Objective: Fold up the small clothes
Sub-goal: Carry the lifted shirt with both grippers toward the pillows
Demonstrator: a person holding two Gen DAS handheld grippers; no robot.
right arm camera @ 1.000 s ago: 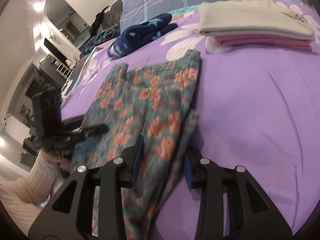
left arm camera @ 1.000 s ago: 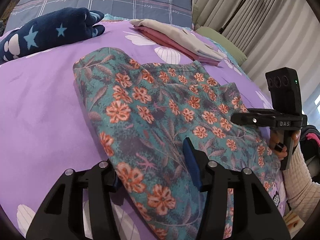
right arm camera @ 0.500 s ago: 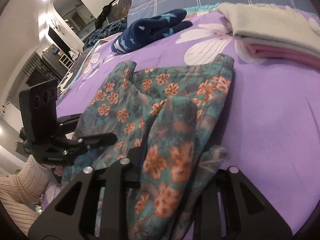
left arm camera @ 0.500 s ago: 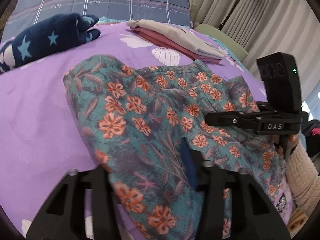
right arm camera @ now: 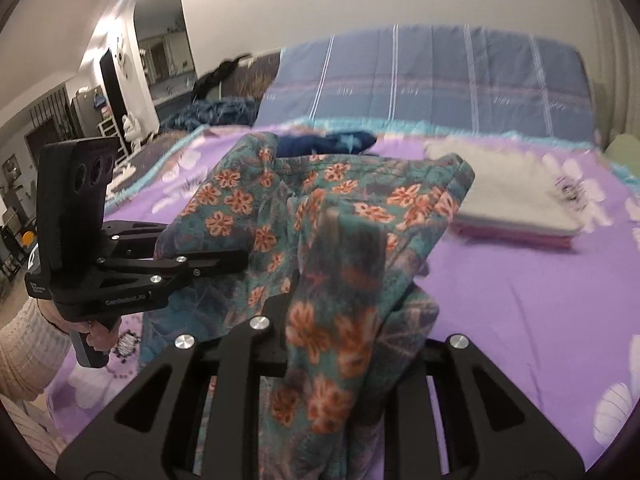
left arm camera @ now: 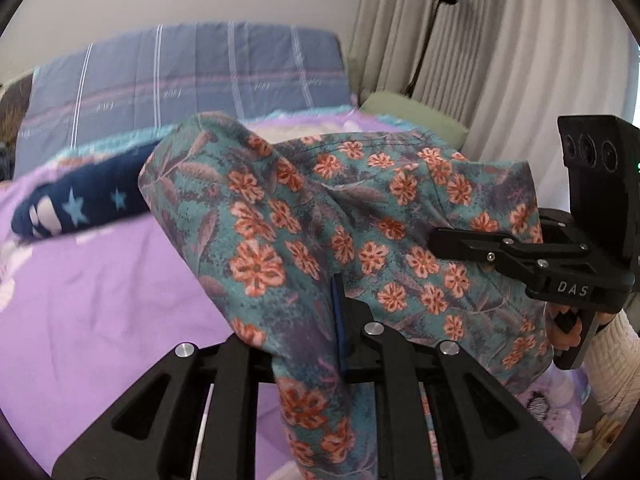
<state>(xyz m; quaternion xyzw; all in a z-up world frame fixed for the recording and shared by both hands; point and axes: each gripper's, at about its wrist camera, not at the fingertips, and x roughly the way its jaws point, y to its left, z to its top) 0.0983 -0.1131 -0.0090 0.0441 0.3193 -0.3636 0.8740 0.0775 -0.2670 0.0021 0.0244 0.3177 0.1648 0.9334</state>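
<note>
Above the purple bedspread (left arm camera: 100, 320), floral garment (left arm camera: 360, 216) is hanging between both tools: left gripper (left arm camera: 308, 344) and right gripper (right arm camera: 340, 336), jaws just closing, are each clamping an edge.

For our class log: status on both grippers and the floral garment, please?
Left gripper and right gripper both shut on floral garment, just closed. Garment raised above bed. Nothing in the way.

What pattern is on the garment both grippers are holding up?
Teal garment with orange flowers and greyish leaves; clearest in the left wrist view.
</note>
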